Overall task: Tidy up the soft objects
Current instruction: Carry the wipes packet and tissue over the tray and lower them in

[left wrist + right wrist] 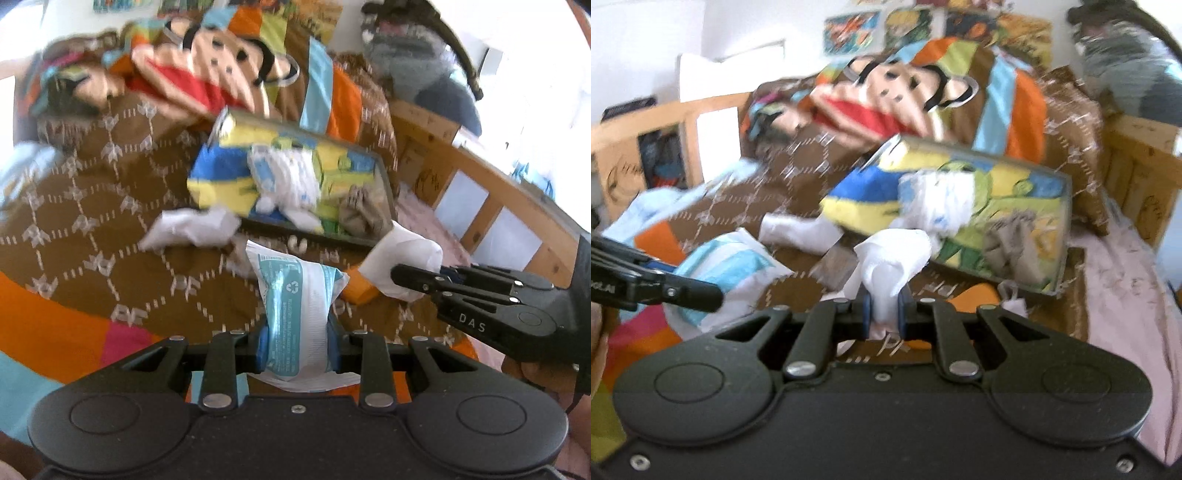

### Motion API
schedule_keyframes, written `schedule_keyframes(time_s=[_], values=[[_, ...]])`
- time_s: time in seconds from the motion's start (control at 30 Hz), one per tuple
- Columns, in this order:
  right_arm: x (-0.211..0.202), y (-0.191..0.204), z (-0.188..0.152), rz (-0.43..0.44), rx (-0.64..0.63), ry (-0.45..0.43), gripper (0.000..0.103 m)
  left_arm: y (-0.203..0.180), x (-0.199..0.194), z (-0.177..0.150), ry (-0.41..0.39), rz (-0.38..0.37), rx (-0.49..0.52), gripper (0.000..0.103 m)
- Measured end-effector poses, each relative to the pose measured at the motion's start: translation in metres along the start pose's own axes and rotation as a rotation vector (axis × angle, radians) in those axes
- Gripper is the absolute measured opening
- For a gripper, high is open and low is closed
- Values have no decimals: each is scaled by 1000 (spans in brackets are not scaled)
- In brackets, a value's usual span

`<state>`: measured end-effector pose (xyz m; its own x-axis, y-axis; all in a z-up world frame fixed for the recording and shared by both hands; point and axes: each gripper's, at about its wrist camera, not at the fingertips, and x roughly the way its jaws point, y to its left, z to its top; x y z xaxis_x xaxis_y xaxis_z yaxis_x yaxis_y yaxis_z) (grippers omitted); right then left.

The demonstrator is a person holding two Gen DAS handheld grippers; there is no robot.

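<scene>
My left gripper [297, 343] is shut on a teal-and-white plastic packet [295, 299], which stands upright between the pads above the brown blanket. In the right wrist view the same packet [727, 266] shows at the left. My right gripper [884, 314] is shut on a bunched white cloth [890, 258]; the left wrist view shows this cloth [399, 258] at the right. Just beyond both lies a tilted, colourful shallow box [351, 147] [1027, 166] holding a blue-and-yellow soft item [218, 181], a white fluffy item [284, 173] and a grey one [360, 214]. A white sock-like piece [192, 229] lies by the box's near left corner.
A brown patterned blanket [110, 221] with orange and blue panels covers the bed. A monkey-face plush [221, 62] lies behind the box and a grey plush [410, 59] sits at the far right. A wooden bed rail [480, 177] runs along the right, beside a pink sheet [1126, 277].
</scene>
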<state>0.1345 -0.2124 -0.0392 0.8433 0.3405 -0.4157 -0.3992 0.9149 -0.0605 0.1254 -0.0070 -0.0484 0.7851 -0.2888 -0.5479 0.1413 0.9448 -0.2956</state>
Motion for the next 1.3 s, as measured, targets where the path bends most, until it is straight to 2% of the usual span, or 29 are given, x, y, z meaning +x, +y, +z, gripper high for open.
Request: schedule_keyframes(time_s=[0.17, 0.3, 0.6, 0.7, 0.87, 1.07, 1.3], values=[[-10, -12, 11, -49, 11, -76, 8, -11, 2, 19, -83, 6, 58, 32], [1, -28, 27, -88, 58, -122, 8, -17, 17, 42, -150, 9, 72, 32], [65, -75, 55, -184, 151, -157, 8, -29, 78, 103, -267, 43, 136, 32], [97, -88, 61, -183, 189, -137, 8, -27, 103, 116, -254, 51, 148, 32], [157, -94, 55, -173, 156, -55, 8, -13, 156, 125, -172, 92, 123, 32], [197, -89, 47, -174, 109, 0, 8, 3, 202, 122, -138, 130, 81, 32], [234, -80, 33, -180, 122, 105, 9, 7, 228, 112, -95, 168, 78, 32]])
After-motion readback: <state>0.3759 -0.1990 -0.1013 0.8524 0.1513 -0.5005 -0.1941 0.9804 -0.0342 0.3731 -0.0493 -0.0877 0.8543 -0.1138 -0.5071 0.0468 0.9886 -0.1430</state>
